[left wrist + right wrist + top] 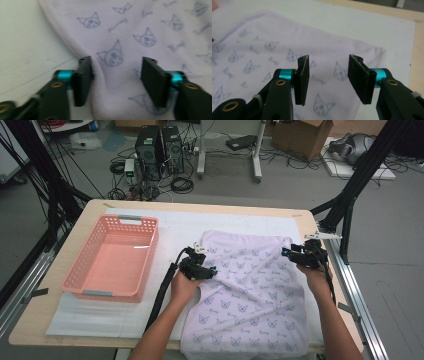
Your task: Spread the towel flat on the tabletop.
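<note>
A pale lilac towel (250, 285) printed with small cat faces lies spread on the white mat, and its near end hangs over the table's front edge. My left gripper (206, 260) sits low at the towel's left edge, open. In the left gripper view a raised fold of the towel (150, 27) runs between the jaws of this gripper (117, 62), with the left pad right at the hem and not pressing. My right gripper (291, 251) hovers over the towel's far right corner (374, 51). Its jaws (329, 58) stand open with nothing between them.
A pink plastic basket (112, 257) stands empty on the left of the white mat (175, 222). The wooden table's right edge (312, 222) meets a black frame post (345, 215). A thick black cable (162, 292) trails from my left gripper.
</note>
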Tool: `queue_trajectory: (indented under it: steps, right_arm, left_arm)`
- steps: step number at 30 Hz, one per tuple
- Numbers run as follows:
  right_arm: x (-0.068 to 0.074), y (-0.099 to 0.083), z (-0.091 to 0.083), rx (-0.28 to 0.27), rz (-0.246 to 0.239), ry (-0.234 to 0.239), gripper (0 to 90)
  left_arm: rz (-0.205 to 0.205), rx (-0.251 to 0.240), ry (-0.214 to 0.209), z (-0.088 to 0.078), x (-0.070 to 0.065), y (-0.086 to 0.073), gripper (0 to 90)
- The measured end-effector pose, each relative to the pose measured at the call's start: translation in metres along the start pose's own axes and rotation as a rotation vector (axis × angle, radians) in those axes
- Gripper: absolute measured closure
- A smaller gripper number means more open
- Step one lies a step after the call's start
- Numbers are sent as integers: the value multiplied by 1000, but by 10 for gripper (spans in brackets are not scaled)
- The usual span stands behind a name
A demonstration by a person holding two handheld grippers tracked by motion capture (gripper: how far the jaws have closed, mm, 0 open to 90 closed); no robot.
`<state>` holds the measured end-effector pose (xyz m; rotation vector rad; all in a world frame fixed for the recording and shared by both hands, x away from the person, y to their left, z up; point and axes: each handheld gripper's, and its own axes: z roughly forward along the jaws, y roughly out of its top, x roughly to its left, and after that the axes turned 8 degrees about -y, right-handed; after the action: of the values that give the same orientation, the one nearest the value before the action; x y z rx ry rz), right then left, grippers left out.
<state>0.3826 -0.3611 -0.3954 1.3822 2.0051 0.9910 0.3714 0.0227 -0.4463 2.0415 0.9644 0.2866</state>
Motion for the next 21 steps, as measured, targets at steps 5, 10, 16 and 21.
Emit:
queue_trajectory:
  steps: [5, 10, 16, 21]
  right_arm:
    - [2, -15, -8, 6, -2, 25, 510]
    - [5, -31, -12, 20, -5, 40, 508]
    - [16, -48, 3, 106, -26, 93, 490]
    - [27, -50, 11, 116, -162, 33, 851]
  left_arm:
    - [-85, -62, 44, -5, 17, -3, 837]
    - [-150, -135, 144, -16, 45, -7, 840]
    - [-196, -171, 58, -18, 44, -9, 534]
    - [-188, -174, 16, -26, 40, -14, 469]
